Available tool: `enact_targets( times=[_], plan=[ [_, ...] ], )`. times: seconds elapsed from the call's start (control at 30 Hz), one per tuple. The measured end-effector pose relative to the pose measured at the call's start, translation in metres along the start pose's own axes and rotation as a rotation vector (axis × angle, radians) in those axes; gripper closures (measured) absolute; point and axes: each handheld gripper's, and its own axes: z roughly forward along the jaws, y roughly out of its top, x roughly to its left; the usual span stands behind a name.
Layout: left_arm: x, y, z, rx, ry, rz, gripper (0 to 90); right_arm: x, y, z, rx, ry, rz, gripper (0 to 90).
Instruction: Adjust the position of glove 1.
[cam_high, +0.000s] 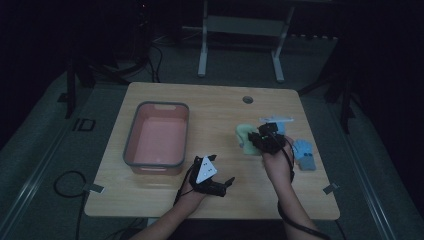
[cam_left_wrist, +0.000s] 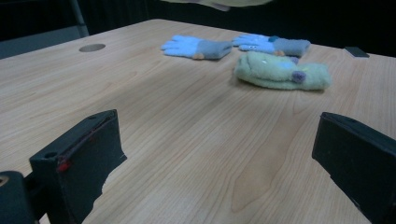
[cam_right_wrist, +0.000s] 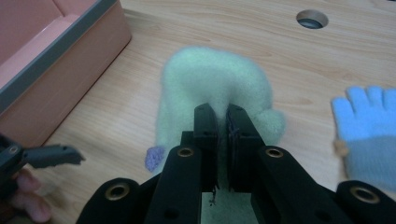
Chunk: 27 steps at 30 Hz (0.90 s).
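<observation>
Your right gripper (cam_right_wrist: 223, 116) has its jaws pinched tight on a soft, fuzzy pale-green knitted glove (cam_right_wrist: 215, 88), taken by a fold near the middle, so it drapes off both sides of the jaws. It hangs just over the table, at about 3 o'clock from the pink plastic bin with the grey rim (cam_high: 157, 137). Judge it light, limp and squashy: it won't slip, but the loose ends will drag and can catch on the bin rim, so carry it high. A fold or the cuff is the best hold.

Your left gripper (cam_high: 212, 182) rests at 6 o'clock with its jaws wide apart and nothing between them.

Count: two green gloves, the second lying on the light wooden table (cam_left_wrist: 177, 140), two blue knitted gloves with grey cuffs (cam_left_wrist: 196, 47), one bin.
</observation>
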Motion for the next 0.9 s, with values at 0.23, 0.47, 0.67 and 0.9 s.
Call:
enact_targets(
  times=[0.23,0.47,0.67,0.9],
  plan=[
    [0.001,0.000,-0.002,-0.014,0.007,-0.001,1.9,0.019,-0.039,-0.006,-0.013,-0.011,0.044,84.4],
    [0.002,0.001,-0.007,-0.027,0.029,-0.018,2.0,0.029,-0.058,-0.002,-0.028,-0.040,0.058,84.4],
    [0.005,-0.001,-0.005,-0.021,0.032,-0.039,2.0,0.031,-0.069,0.014,-0.003,-0.067,0.071,84.2],
    [0.001,-0.001,-0.003,-0.003,0.032,-0.024,2.0,0.027,-0.089,0.054,0.094,-0.047,0.121,75.5]
  ],
)
